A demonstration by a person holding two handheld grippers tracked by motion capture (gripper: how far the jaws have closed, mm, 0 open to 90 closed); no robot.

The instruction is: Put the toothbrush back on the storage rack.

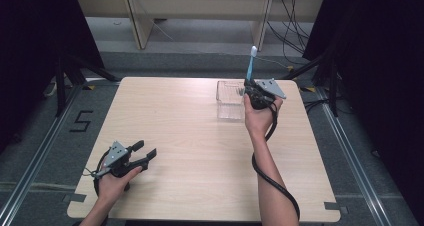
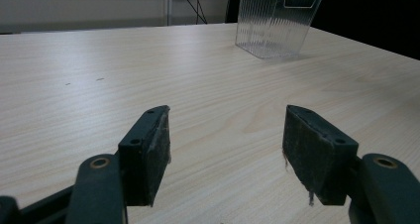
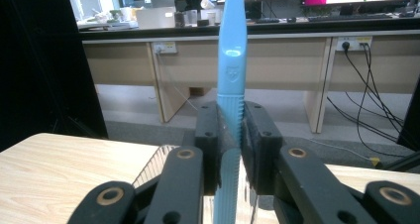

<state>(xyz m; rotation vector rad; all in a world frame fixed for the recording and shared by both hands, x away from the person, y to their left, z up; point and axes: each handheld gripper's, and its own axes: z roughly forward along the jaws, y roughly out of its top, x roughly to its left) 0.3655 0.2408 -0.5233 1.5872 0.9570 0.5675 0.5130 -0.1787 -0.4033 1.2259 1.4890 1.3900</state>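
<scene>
The right gripper (image 1: pixel 253 90) is clamped on a blue toothbrush (image 3: pixel 231 60), holding it upright with the bristle end up, just above the clear plastic box (image 1: pixel 229 100) near the table's (image 1: pixel 190 151) far edge. The pickup looks done; lowering the toothbrush into the box and letting go seems left. The left gripper (image 1: pixel 144 153) rests on the table, jaws wide, holding nothing.

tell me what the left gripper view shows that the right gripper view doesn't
Left gripper view: the left gripper with jaws wide apart and nothing between them, over bare table. Right gripper view: the right gripper shut on a blue toothbrush held upright, with desks behind. Both: the wooden table and the clear ribbed container, seen behind the jaws in the right gripper view.
</scene>
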